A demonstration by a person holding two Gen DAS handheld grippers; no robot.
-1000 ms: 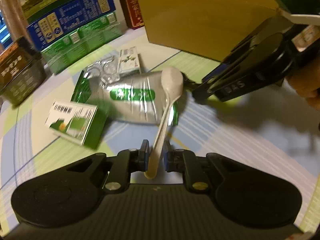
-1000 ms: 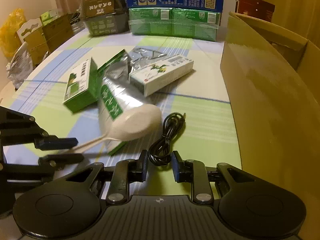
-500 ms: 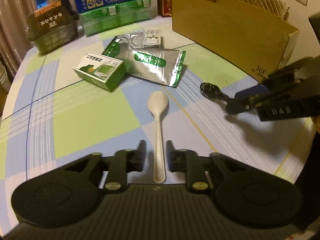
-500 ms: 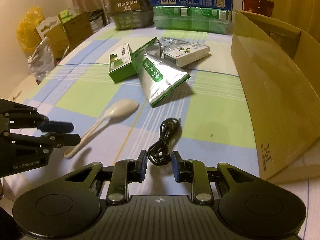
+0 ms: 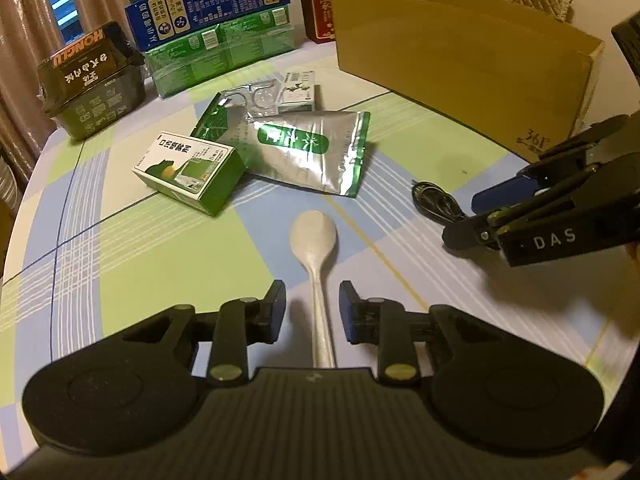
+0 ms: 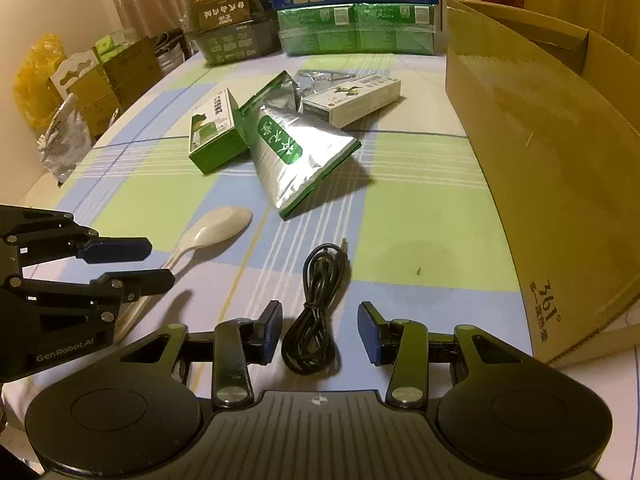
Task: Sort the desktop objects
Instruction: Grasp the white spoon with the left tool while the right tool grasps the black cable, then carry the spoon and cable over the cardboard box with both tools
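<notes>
— How are the hands set?
— Both tilt down. Left gripper (image 5: 312,304) opens astride the spoon (image 5: 314,236), lower centre; right gripper (image 6: 319,330) opens around the cable (image 6: 318,304).
— Room?
— Box (image 6: 540,152) crowds the right edge.

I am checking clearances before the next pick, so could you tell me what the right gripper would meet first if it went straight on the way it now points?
Most likely the coiled black cable: it lies on the tablecloth between the opening, untouching jaws of the right gripper. Further along lies the silver pouch; depth is unclear.
</notes>
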